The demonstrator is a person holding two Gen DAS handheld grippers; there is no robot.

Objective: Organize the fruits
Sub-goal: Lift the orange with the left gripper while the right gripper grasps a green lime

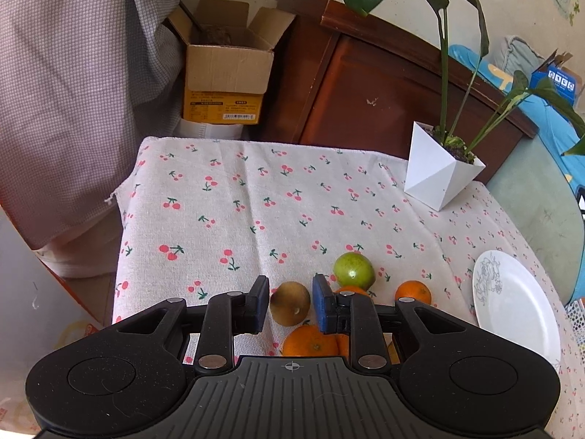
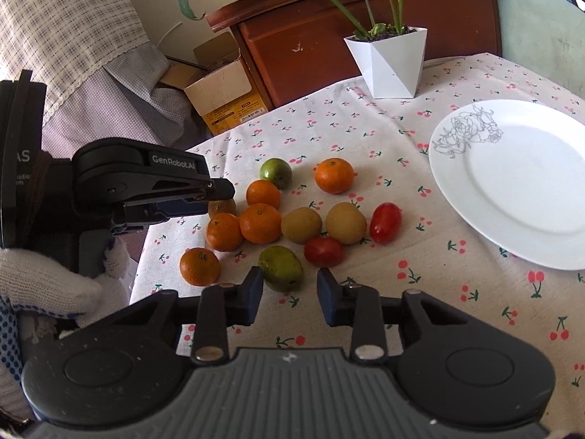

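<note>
Kiwi [image 1: 290, 303]: brown, fuzzy, egg-shaped; sits between the left gripper [image 1: 290, 301] pads, which are drawn in against its sides.
Left gripper from the side: its jaw tips reach over the far left edge of the fruit pile; a white knit-gloved hand [image 2: 47, 281] holds its handle.
Right gripper [image 2: 290, 294]: jaws narrow, nothing between the pads; a green mango [image 2: 280, 268] lies just beyond the tips.
Fruit pile: glossy round oranges [image 2: 260, 223], two tan kiwis [image 2: 301, 225], two smooth red tomatoes [image 2: 385, 222], a green round fruit [image 2: 276, 172].
Plate [image 2: 519, 183]: white, glazed, grey rose drawing, right of the pile.
Tablecloth [image 1: 256, 201]: woven, cherry print.
</note>
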